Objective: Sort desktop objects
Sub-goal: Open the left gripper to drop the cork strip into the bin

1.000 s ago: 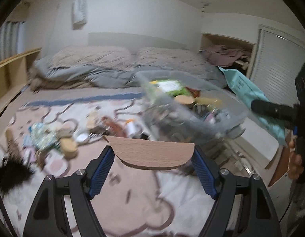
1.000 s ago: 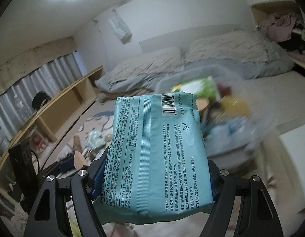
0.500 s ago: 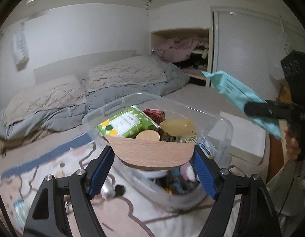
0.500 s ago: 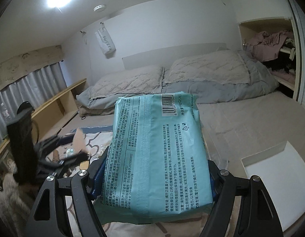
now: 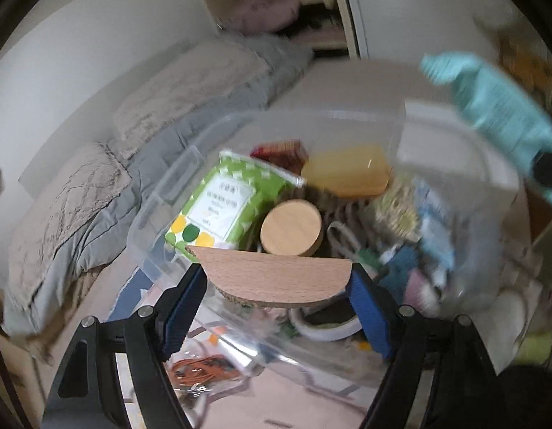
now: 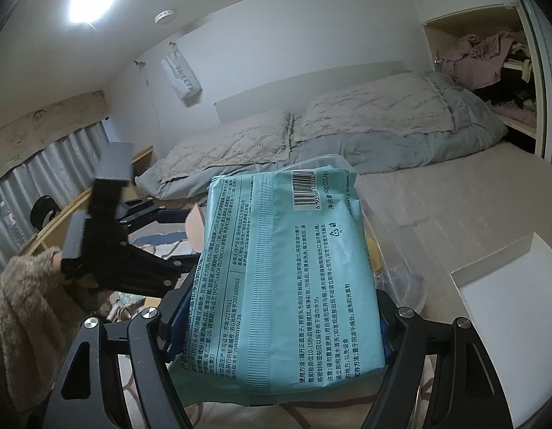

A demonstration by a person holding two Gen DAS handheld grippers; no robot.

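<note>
My left gripper (image 5: 277, 282) is shut on a flat round wooden coaster (image 5: 276, 273) and hangs over the near rim of a clear plastic bin (image 5: 161, 193). Inside the bin lie a green wipes pack (image 5: 222, 203), a wood-lidded jar (image 5: 291, 228), a yellow case (image 5: 347, 169) and several small items. My right gripper (image 6: 276, 316) is shut on a teal wipes pack (image 6: 283, 279), its printed back facing the camera. That teal pack (image 5: 497, 114) also shows at the upper right of the left wrist view. The left gripper (image 6: 157, 236) appears in the right wrist view, left of the pack.
The bin stands on a patterned blanket on a bed, with grey pillows (image 6: 376, 111) and a quilt behind. A white box lid (image 6: 508, 307) lies to the right. An orange cord (image 5: 200, 371) lies near the bin. A fuzzy sleeve (image 6: 22, 307) holds the left gripper.
The left gripper swung right from the scattered items to above the bin, rolling as it went, with the coaster held throughout. The right gripper drifted sideways, still holding the teal pack.
</note>
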